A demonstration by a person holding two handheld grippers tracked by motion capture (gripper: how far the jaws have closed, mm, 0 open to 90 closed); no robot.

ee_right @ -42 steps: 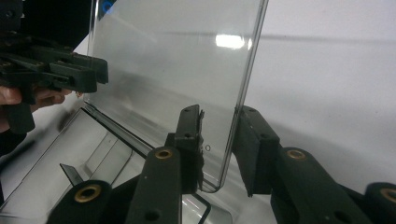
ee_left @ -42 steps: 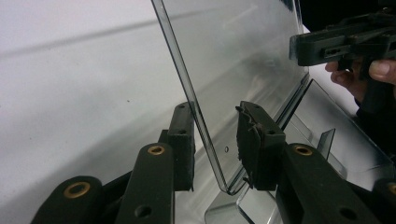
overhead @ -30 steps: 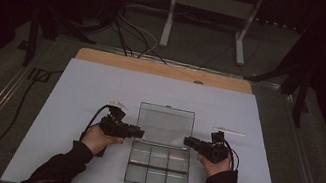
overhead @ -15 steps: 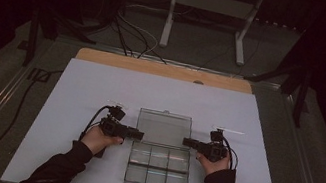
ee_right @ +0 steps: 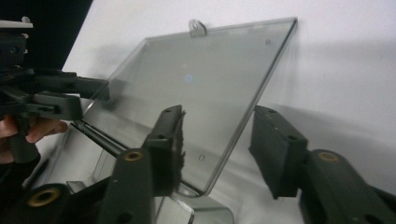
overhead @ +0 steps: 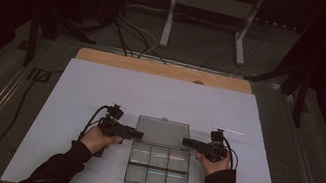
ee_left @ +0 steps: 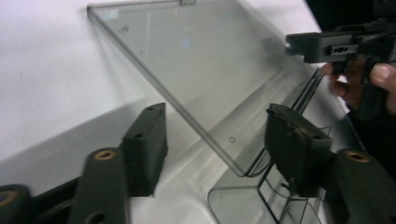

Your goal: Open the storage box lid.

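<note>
A clear plastic compartment box lies on the white sheet with its lid folded back behind it. My left gripper is at the lid's left edge and my right gripper at its right edge, both pointing inward. In the left gripper view the lid has its side edge between the left gripper's jaws, untouched by the pads. In the right gripper view the lid likewise has its edge inside the right gripper. Both pairs of jaws have just been opening and stand open.
The white sheet covers a wooden table. A metal stand and cables are on the dark floor beyond. The person's sleeves come in from the bottom edge.
The lid's far edge has sunk back toward the sheet, so the lid looks shorter from above. Both hands have stayed beside the box.
</note>
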